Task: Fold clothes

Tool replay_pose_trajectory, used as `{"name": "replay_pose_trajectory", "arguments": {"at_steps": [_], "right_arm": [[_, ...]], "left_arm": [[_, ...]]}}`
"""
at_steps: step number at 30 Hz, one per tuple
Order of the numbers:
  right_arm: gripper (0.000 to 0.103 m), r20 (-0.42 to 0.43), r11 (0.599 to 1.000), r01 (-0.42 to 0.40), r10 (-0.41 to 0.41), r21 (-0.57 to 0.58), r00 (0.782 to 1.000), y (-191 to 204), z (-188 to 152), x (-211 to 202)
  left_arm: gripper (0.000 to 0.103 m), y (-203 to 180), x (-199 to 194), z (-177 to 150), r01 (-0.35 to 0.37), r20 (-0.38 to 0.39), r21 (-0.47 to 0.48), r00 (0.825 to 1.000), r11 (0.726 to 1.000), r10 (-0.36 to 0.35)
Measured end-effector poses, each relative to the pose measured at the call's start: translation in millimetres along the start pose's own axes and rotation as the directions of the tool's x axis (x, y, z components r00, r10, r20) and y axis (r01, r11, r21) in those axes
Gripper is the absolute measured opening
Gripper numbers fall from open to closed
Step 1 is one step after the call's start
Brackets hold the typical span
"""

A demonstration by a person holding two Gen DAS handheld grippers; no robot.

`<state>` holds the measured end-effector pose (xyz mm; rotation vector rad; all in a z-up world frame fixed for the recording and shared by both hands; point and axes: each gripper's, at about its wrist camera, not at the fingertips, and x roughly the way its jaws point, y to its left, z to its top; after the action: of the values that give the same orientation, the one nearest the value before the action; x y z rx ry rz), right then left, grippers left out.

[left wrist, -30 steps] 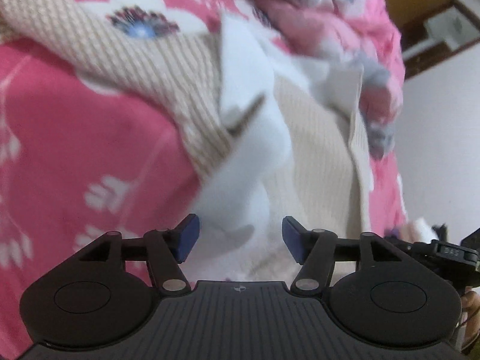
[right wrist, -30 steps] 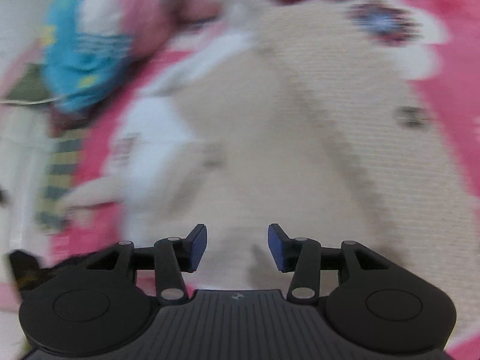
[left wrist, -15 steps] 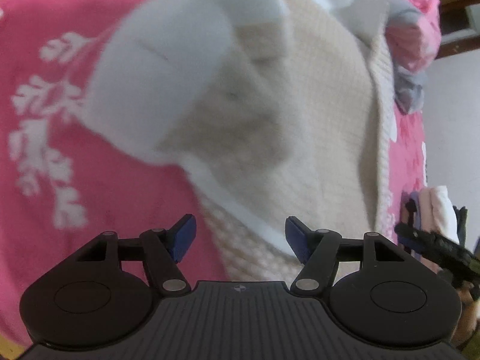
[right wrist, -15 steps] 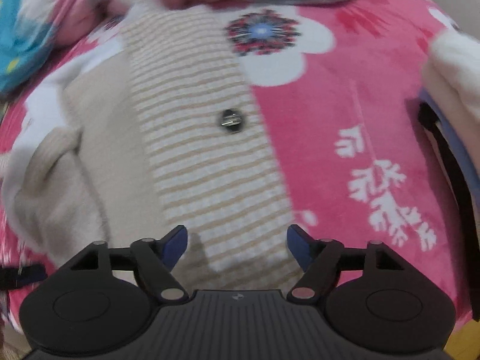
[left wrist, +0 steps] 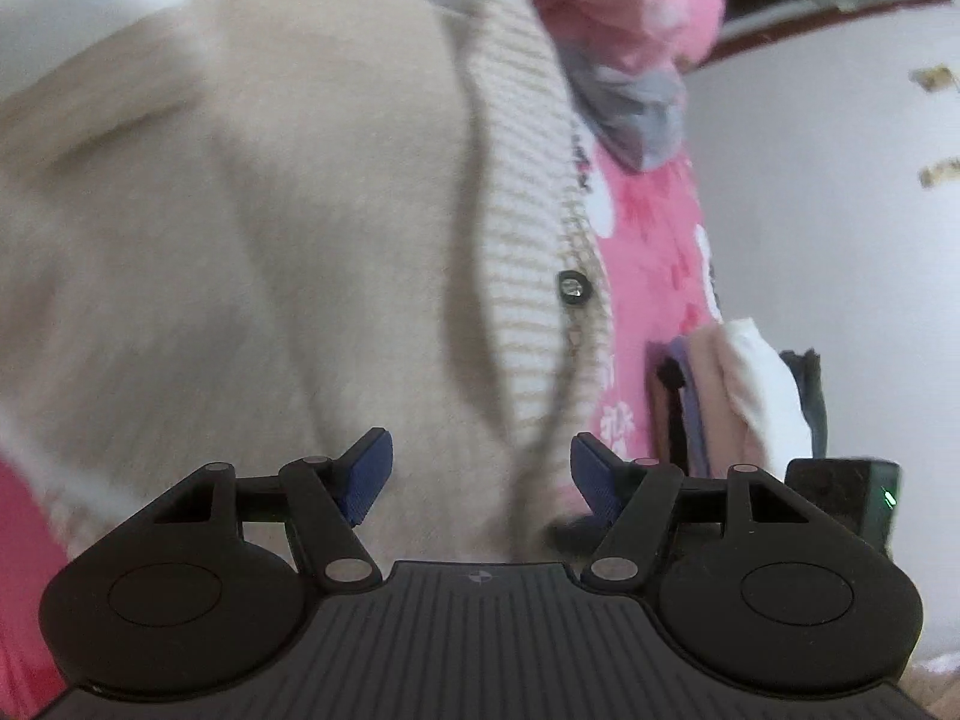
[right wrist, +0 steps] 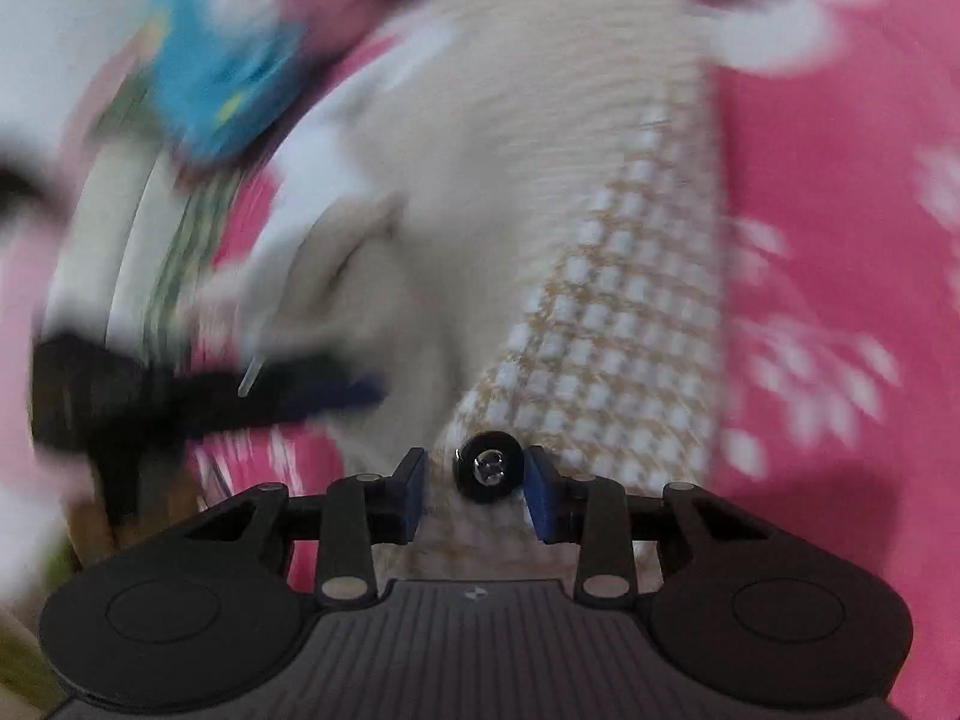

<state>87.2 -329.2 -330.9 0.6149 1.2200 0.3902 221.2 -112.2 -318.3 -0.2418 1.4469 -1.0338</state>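
The cardigan (left wrist: 252, 252) ahead of the left gripper (left wrist: 480, 474) was a soft, matt beige knit with a fuzzy nap; its placket (left wrist: 528, 240) was a coarser ribbed knit in cream and tan. The button (right wrist: 489, 467) between the right gripper's (right wrist: 474, 492) blue pads looked dark and glossy, with a bright metallic centre. Both grippers had matt black plastic bodies, ridged on top, with dull metal pins at the joints; their pads (left wrist: 366, 474) showed a fine ribbed texture. To the right of the right gripper, the pink blanket (right wrist: 828, 300) was plush, matt fleece.
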Motion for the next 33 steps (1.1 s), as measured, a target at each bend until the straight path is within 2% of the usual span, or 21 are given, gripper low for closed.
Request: {"name": "replay_pose_trajectory", "arguments": {"at_steps": [3, 7, 10, 11, 12, 14, 16, 17, 19, 20, 24, 25, 28, 30, 31, 33], "right_arm": [[0.037, -0.026, 0.977, 0.005, -0.011, -0.213, 1.0, 37, -8, 32], [0.036, -0.088, 0.894, -0.088, 0.054, -0.439, 0.995, 80, -26, 60], [0.036, -0.149, 0.854, -0.173, 0.113, -0.491, 0.982, 101, -44, 64], [0.036, -0.152, 0.852, -0.172, 0.11, -0.494, 0.982, 102, -47, 59], [0.036, -0.13, 0.87, -0.153, 0.104, -0.468, 0.986, 97, -47, 49], [0.037, -0.054, 0.937, -0.095, 0.082, -0.335, 0.995, 68, -38, 20], [0.037, 0.042, 0.988, -0.033, 0.04, -0.148, 0.998, 29, -30, -14], [0.037, 0.091, 0.999, -0.001, 0.005, -0.042, 0.996, 5, -27, -30], [0.037, 0.137, 0.99, 0.081, -0.096, 0.115, 0.986, -39, -24, -51], [0.037, 0.124, 0.982, 0.121, -0.139, 0.144, 0.983, -60, -24, -51], [0.037, 0.036, 0.964, 0.119, -0.131, 0.236, 0.991, -110, -21, -15], [0.037, 0.027, 0.96, 0.115, -0.125, 0.254, 0.992, -110, -24, -4], [0.036, 0.01, 0.959, 0.027, -0.031, 0.282, 0.999, -108, -27, 20], [0.035, -0.023, 0.97, 0.033, -0.028, 0.24, 0.999, -90, -35, 31], [0.033, -0.026, 0.972, 0.043, -0.038, 0.232, 0.999, -87, -37, 32], [0.011, -0.037, 0.973, 0.084, -0.078, 0.213, 0.996, -83, -30, 28]], "left_arm": [[0.067, -7, 10, 7, -0.045, -0.027, 0.06, 0.999, 0.997, 0.047], [0.067, -1, 19, 10, -0.117, -0.063, 0.098, 0.99, 0.988, 0.123], [0.067, 7, 25, 8, -0.185, -0.087, 0.118, 0.977, 0.976, 0.195], [0.067, 10, 27, 7, -0.197, -0.094, 0.122, 0.973, 0.973, 0.209], [0.067, 13, 29, 5, -0.201, -0.099, 0.126, 0.972, 0.971, 0.214], [0.067, 16, 31, 3, -0.203, -0.106, 0.129, 0.97, 0.971, 0.217], [0.067, 19, 33, 2, -0.202, -0.109, 0.127, 0.97, 0.971, 0.216], [0.067, 20, 32, 2, -0.2, -0.107, 0.124, 0.971, 0.972, 0.213], [0.067, 22, 31, -1, -0.195, -0.1, 0.108, 0.973, 0.975, 0.206], [0.067, 23, 31, -2, -0.195, -0.097, 0.098, 0.974, 0.976, 0.204], [0.067, 26, 28, -5, -0.199, -0.088, 0.061, 0.975, 0.978, 0.204], [0.067, 27, 27, -6, -0.201, -0.087, 0.057, 0.975, 0.978, 0.205], [0.067, 27, 26, -8, -0.206, -0.08, 0.057, 0.974, 0.977, 0.21], [0.067, 28, 26, -10, -0.206, -0.074, 0.05, 0.975, 0.977, 0.209], [0.067, 29, 26, -11, -0.205, -0.071, 0.046, 0.976, 0.978, 0.208], [0.067, 30, 26, -12, -0.206, -0.065, 0.034, 0.976, 0.978, 0.208]]}}
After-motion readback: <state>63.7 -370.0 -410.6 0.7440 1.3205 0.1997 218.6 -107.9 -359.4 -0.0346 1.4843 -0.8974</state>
